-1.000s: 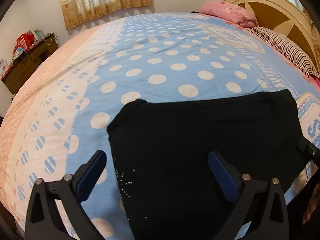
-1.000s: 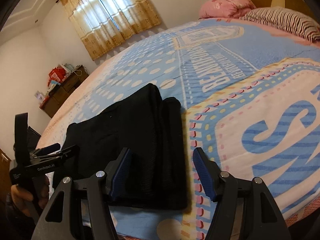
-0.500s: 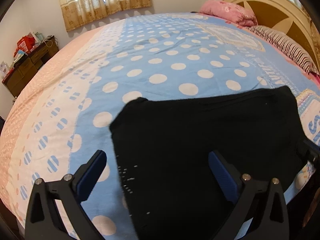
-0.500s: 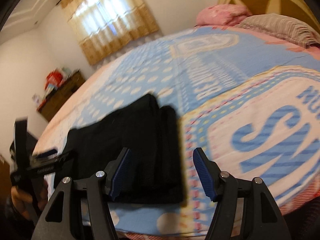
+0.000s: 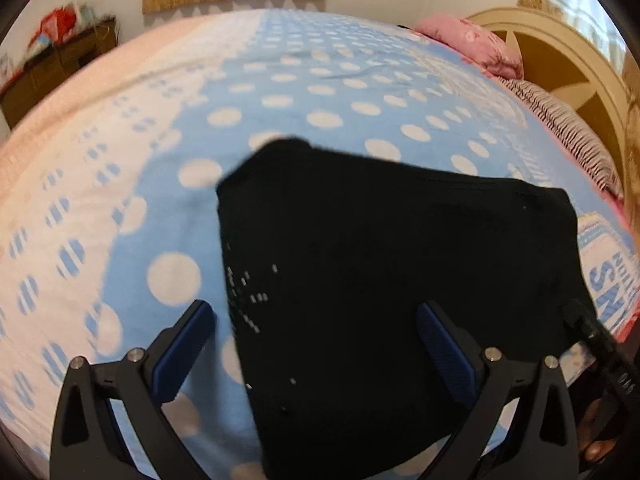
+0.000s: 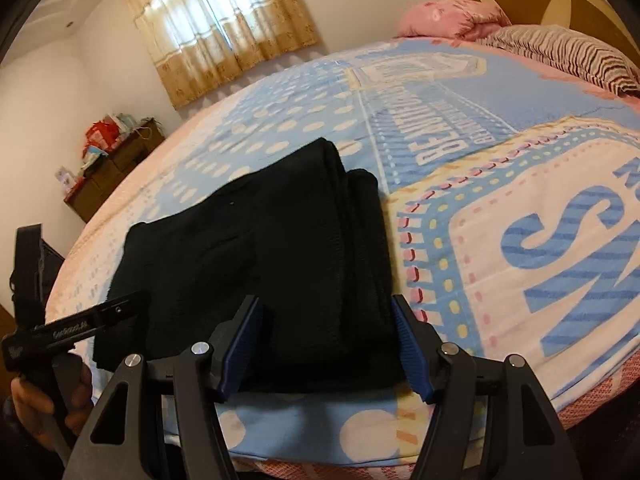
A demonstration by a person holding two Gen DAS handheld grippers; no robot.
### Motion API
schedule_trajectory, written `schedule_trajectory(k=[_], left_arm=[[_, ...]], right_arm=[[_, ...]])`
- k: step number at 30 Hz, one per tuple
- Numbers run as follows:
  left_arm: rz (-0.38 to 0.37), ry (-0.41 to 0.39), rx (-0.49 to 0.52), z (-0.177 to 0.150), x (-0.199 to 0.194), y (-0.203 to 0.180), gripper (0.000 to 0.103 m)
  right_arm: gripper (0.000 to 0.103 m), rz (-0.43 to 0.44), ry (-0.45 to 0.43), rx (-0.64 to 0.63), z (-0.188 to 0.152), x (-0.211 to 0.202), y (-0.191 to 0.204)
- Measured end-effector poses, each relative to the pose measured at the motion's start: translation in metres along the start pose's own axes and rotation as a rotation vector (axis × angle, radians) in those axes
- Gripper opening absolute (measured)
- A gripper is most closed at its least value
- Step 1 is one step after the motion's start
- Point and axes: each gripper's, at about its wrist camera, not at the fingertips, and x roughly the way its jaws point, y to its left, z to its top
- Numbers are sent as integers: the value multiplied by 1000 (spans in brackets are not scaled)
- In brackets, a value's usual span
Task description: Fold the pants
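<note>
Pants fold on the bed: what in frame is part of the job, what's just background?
Job:
- black pants, folded on the bedspread
- left tongs, open
- right tongs, open, astride the pants' near edge

Background:
- pink pillow
- striped pillow
- headboard
- curtains
- cluttered wooden dresser

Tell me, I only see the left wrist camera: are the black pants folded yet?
Observer: Partly. The right wrist view shows the pants lying in stacked layers along their right edge.
Operator: Where's the other claw?
Observer: The right claw is open, with the pants' near end between its fingers. It doesn't look to be pinching.
Operator: Who's holding my claw?
Observer: A hand grips the handle of the left claw, down at the left of that view.
</note>
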Motion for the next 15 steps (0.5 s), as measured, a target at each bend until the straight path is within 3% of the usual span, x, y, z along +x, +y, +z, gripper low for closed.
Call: schedule_trajectory(k=[8,11,15], left_arm=[[7,-17,7,-3,1,-3,103],[5,-15,7,-3,1,-3,103],[9,-16,8,-3,2,-3,103]], right_arm=[[66,-126,-11,-38,2,-5,15],[66,-228,-62,-44,6,-14,14],[66,-174,-10,74,9,-10,-7]])
